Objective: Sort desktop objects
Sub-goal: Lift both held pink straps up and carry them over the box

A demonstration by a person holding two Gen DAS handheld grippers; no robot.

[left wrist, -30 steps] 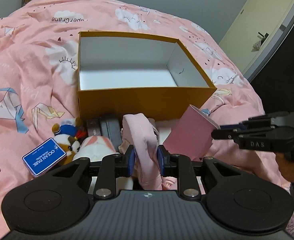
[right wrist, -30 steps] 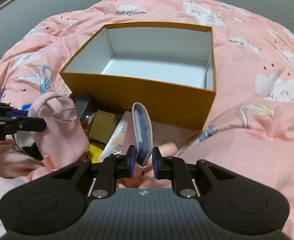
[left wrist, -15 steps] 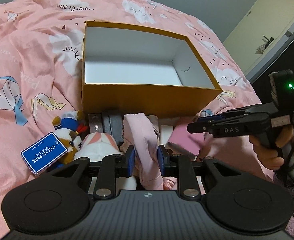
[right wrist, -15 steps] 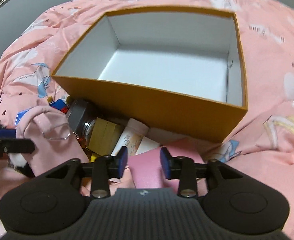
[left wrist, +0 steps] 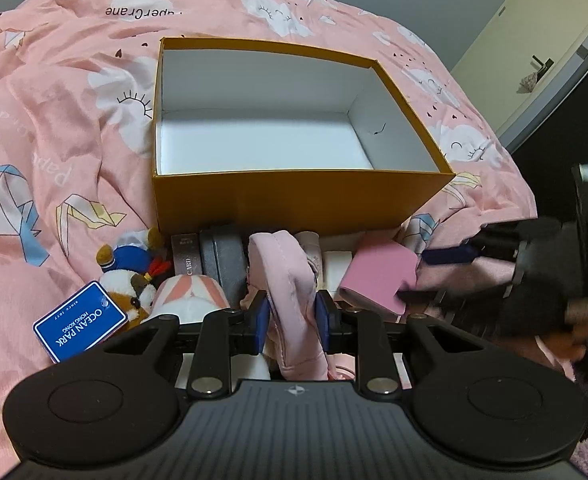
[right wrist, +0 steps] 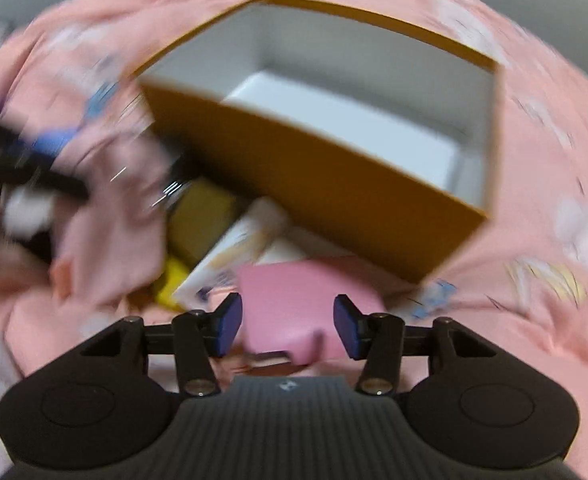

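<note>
Your left tongs [left wrist: 292,316] are clamped on the pale pink fabric pouch [left wrist: 290,276], holding it above the clutter, probably for the empty orange box [left wrist: 294,196] just behind on the bed [left wrist: 74,120]. Your right tongs [right wrist: 288,326] are opening, their pads clear of the pink card case [right wrist: 294,312], which lies flat between them beside the box.

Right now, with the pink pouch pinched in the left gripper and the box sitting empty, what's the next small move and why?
Probably lift the left gripper, shut on the pink pouch, toward the orange box. The box looks empty and lies just beyond the pile. The right gripper is opening over the pink case, which lies loose between its pads.
</note>
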